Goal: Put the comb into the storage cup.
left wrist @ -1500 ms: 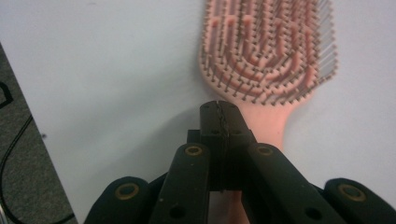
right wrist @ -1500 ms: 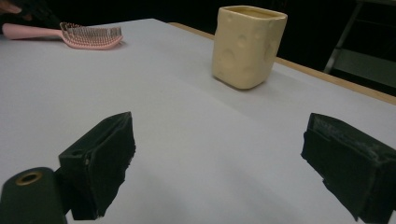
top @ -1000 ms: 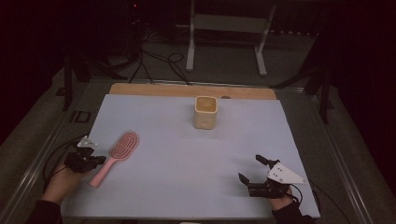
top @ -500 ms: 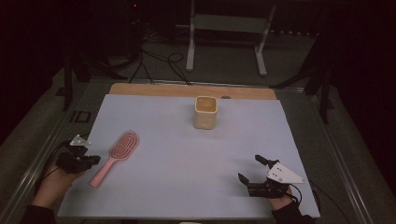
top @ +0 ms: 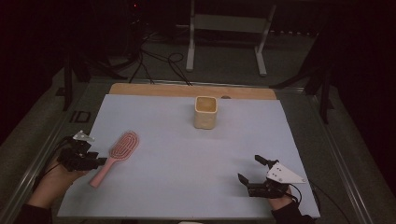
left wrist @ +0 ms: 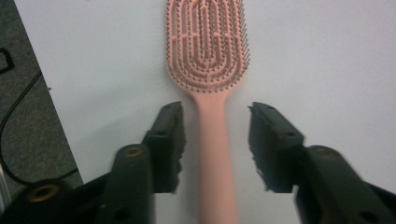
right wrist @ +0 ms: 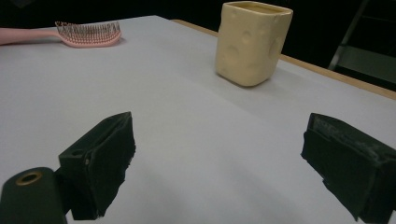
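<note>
Leftmost, at the table's near left edge in the high view: the left gripper [top: 95,162], held in a hand [top: 56,179] that enters from the bottom. Jaws released, spread to either side of the brush handle. The left gripper view shows this gripper [left wrist: 215,140] with a clear gap between each black pad and the handle; no contact visible on either side.

Next item: pink hairbrush [top: 116,156], lying flat on the pale blue-grey table cover [top: 177,154], left portion. Handle end points toward the near left; the oval head angles up and to the right. In the left gripper view the hairbrush [left wrist: 210,70] lies bristles up, the slotted head beyond the jaw tips and the handle running back between the jaws.

Centre, far side: cream-yellow cup [top: 206,112], squarish, upright, open at the top, standing on the cover near the wooden strip [top: 159,90] along the far edge. Well apart from the hairbrush and from both grippers. The right gripper view shows the cup [right wrist: 252,44] with dimpled walls, and the hairbrush [right wrist: 86,33] far off at upper left.

Right, near edge: the right gripper [top: 254,171], grey three-cornered plate on top, held low over the cover. Jaws released, wide apart, grasping nothing; the right gripper view shows this gripper [right wrist: 219,149] with bare cover between the pads.
</note>
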### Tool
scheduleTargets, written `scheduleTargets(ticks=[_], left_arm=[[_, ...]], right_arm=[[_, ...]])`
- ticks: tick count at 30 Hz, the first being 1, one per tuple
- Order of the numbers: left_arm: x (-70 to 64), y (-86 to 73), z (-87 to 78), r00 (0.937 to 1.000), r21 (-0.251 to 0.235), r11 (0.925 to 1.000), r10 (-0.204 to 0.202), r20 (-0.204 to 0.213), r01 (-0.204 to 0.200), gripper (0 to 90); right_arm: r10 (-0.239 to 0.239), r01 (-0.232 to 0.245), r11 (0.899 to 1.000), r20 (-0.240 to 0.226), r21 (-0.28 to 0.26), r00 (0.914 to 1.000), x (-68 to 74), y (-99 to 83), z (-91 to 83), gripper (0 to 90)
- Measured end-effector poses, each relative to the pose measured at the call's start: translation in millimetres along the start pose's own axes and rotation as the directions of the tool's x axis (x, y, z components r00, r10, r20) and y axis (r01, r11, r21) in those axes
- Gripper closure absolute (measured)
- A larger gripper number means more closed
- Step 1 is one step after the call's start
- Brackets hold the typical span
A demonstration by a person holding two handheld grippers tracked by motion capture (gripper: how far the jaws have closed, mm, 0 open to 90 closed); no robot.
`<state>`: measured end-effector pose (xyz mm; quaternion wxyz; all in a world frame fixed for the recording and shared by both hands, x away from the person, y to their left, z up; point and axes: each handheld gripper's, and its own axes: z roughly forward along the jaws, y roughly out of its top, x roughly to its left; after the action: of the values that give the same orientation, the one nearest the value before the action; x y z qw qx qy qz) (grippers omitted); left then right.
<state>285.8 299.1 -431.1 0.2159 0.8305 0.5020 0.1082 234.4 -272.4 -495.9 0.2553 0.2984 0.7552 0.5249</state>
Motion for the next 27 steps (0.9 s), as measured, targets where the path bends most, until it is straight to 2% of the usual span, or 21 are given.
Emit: scheduleTargets(ticks=[4,6,7,9,12,14,16,22,24,27], left_arm=[[-6.0,3.7,0.4,0.9998,0.036,0.9992,0.019,0.001,-0.019,36.8],[-8.2,4.4,4.9,0.9995,0.065,0.9974,0.029,0.014,-0.030,25.8],[-9.6,4.6,8.0,0.9995,0.074,0.9969,0.026,0.017,-0.028,19.6],[-11.0,4.6,13.8,0.9997,0.084,0.9963,0.020,0.016,-0.022,13.0],[-10.2,5.3,20.1,0.9990,0.091,0.9958,0.006,0.044,-0.010,1.7],[-10.4,5.6,24.1,0.9995,0.105,0.9943,0.019,0.026,-0.021,1.6],[-8.6,6.4,28.3,0.9992,0.116,0.9931,0.017,0.036,-0.021,1.6],[1.7,10.0,41.4,0.9993,0.151,0.9881,-0.030,0.021,0.027,4.0],[5.6,10.3,45.9,0.9984,0.160,0.9859,-0.053,0.020,0.049,6.3],[11.1,11.3,49.2,0.9977,0.169,0.9840,-0.062,0.030,0.056,12.0]], right_arm=[[-0.004,0.004,1.000,-0.003,0.001,1.0000,0.6,0.1,0.2,9.2],[-0.003,0.003,1.000,-0.005,0.002,1.0000,1.0,-0.2,0.6,9.2],[-0.003,0.003,1.000,-0.007,0.005,1.0000,0.9,-0.4,1.0,9.3],[-0.006,0.006,1.000,-0.009,0.006,0.9999,1.3,-0.4,1.6,9.3],[-0.006,0.007,1.000,-0.010,0.005,0.9999,1.8,-0.1,1.2,9.2],[-0.007,0.007,1.000,-0.010,0.006,0.9999,1.9,0.0,0.8,9.2],[-0.008,0.008,1.000,-0.009,0.006,0.9999,2.3,0.0,1.1,9.2],[-0.014,0.014,1.000,-0.011,0.011,0.9998,3.0,0.0,1.8,9.3],[-0.014,0.014,1.000,-0.011,0.010,0.9998,2.9,0.0,1.7,9.3],[-0.012,0.012,1.000,-0.011,0.014,0.9999,2.9,-0.4,2.0,9.3]])
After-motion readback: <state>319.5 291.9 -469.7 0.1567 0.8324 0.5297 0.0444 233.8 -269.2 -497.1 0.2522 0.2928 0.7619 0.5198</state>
